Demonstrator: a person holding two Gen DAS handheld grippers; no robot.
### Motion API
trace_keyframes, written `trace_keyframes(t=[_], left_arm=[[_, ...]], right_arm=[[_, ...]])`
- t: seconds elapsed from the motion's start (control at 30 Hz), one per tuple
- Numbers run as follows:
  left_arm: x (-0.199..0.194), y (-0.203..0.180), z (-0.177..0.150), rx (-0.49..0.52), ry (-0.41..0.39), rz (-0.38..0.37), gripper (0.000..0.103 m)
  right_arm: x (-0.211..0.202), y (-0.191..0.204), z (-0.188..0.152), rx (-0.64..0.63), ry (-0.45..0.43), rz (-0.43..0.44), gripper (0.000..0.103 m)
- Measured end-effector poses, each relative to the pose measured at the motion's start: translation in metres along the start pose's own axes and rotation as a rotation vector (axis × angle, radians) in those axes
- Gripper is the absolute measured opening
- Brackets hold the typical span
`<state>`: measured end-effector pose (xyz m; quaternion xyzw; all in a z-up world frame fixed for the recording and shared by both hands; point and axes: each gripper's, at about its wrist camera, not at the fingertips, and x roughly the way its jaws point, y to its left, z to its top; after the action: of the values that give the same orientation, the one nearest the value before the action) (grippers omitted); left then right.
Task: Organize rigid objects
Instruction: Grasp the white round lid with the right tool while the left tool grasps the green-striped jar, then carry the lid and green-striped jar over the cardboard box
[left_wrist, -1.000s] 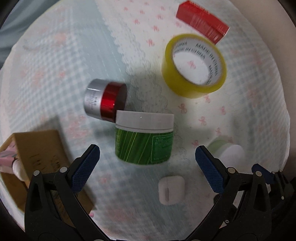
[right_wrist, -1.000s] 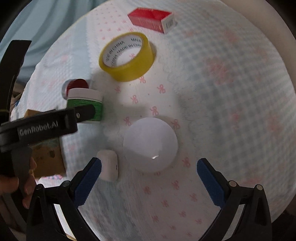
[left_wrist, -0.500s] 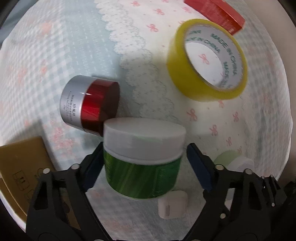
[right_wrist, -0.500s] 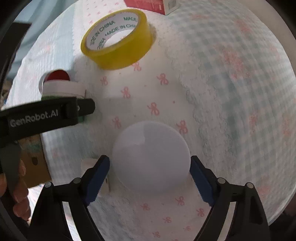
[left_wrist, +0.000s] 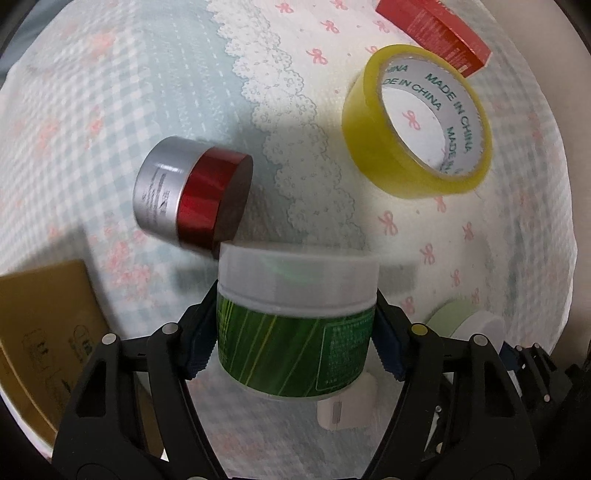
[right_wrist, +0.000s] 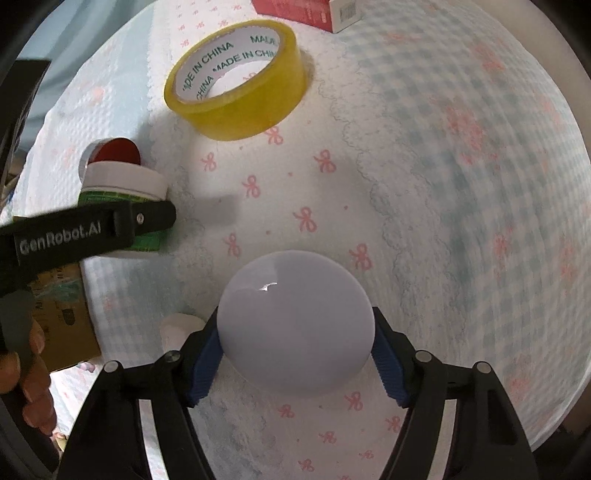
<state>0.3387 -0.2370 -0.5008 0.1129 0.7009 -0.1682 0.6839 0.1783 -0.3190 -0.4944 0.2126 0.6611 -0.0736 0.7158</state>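
Now left claw (left_wrist: 295, 341) pinching green jar (left_wrist: 293, 345), right claw (right_wrist: 297, 363) pinching white-lidded jar (right_wrist: 295, 321), both just closed in.

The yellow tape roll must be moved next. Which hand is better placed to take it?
Neither is free: the left tool has just closed around the green jar, the right tool around the white lid. The tape roll looks nearer the left side, so probably left.
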Motion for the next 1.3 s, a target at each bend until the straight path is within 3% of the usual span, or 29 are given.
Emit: trace_keyframes(t=[0.3,0.53,0.8,1.03,1.3], left_arm=[[-0.058,-0.004,-0.038,-0.005,-0.105,-0.008,0.069],[-0.152,-0.02,-0.081,-0.014,-0.271,-0.023,0.069],[-0.251,-0.019,-0.125,-0.081,-0.411,-0.041,0.069],[-0.313,0.025,-0.164,-0.142,-0.514,-0.03,0.068],[-0.342,0.125,-0.197,-0.192,-0.561,-0.039,0.068]], right_arm=[[-0.049,-0.01,-0.016,0.0,-0.09,0.024,0.068],[-0.125,-0.017,-0.026,-0.001,-0.202,0.063,0.068],[-0.214,0.007,-0.038,-0.082,-0.313,0.088,0.068],[-0.258,0.055,-0.043,-0.189,-0.374,0.116,0.068],[-0.274,0.154,-0.051,-0.252,-0.412,0.146,0.068]])
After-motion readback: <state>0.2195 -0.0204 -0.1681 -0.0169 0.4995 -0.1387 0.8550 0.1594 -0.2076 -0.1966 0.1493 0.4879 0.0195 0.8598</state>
